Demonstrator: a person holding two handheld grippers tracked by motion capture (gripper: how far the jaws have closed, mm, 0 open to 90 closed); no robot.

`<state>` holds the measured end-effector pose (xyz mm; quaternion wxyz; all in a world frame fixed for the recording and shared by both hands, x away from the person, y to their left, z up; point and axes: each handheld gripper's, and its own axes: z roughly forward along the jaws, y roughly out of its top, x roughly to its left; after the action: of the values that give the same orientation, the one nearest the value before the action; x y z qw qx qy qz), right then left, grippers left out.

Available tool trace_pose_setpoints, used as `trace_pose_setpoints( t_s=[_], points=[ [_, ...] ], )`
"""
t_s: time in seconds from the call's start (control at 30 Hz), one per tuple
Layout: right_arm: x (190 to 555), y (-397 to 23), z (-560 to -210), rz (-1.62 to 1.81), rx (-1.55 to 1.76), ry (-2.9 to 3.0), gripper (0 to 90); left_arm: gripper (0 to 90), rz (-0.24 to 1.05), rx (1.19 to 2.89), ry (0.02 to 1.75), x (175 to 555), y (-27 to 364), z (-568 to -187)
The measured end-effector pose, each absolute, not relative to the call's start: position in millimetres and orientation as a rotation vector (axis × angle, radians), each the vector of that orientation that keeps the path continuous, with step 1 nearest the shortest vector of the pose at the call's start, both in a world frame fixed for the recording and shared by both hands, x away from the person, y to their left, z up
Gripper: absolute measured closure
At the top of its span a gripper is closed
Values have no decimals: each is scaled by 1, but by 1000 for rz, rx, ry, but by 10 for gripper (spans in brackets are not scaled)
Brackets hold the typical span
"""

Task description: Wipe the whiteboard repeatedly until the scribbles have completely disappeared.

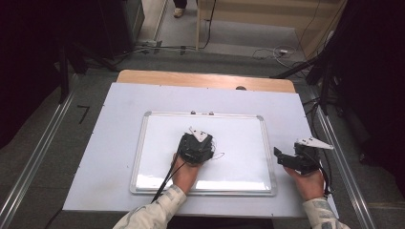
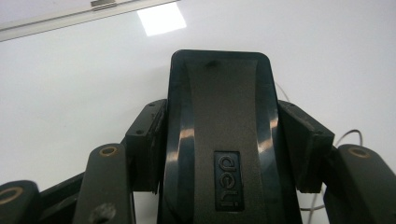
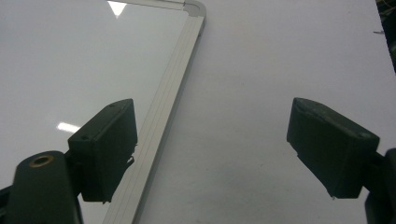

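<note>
Your left tool (image 1: pixel 195 147) is clamping a black eraser (image 2: pixel 219 135) and pressing it on the whiteboard (image 1: pixel 157 143), near its middle. Your right tool (image 1: pixel 292 159) is hovering with jaws spread wide and empty over the desk (image 1: pixel 105 157), just right of the board's frame.

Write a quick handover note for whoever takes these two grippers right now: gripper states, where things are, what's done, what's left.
Left hand-held gripper: shut on the black eraser, which sits over the middle of the whiteboard.
Right hand-held gripper: open, holding nothing, beside the whiteboard's right frame over the white table sheet.
Done: eraser picked up and brought onto the board.
Board surface looks clean apart from a thin dark line beside the eraser.
Left, probably: wipe that line, then set the eraser down.
</note>
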<state>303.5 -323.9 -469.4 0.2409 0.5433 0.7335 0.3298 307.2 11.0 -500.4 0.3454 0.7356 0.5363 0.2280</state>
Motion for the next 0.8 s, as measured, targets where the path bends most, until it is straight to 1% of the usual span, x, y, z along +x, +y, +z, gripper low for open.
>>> trace_pose_setpoints(
  t_s=[0.43, 0.8],
  points=[
    [304, -323, -470, 902, 1481, 2010, 146, 402, 580, 1930, 1347, 301, -4, -501],
    [302, -327, -471, 901, 1495, 2004, 146, 402, 568, 1942, 1326, 303, -1, -501]
  ],
)
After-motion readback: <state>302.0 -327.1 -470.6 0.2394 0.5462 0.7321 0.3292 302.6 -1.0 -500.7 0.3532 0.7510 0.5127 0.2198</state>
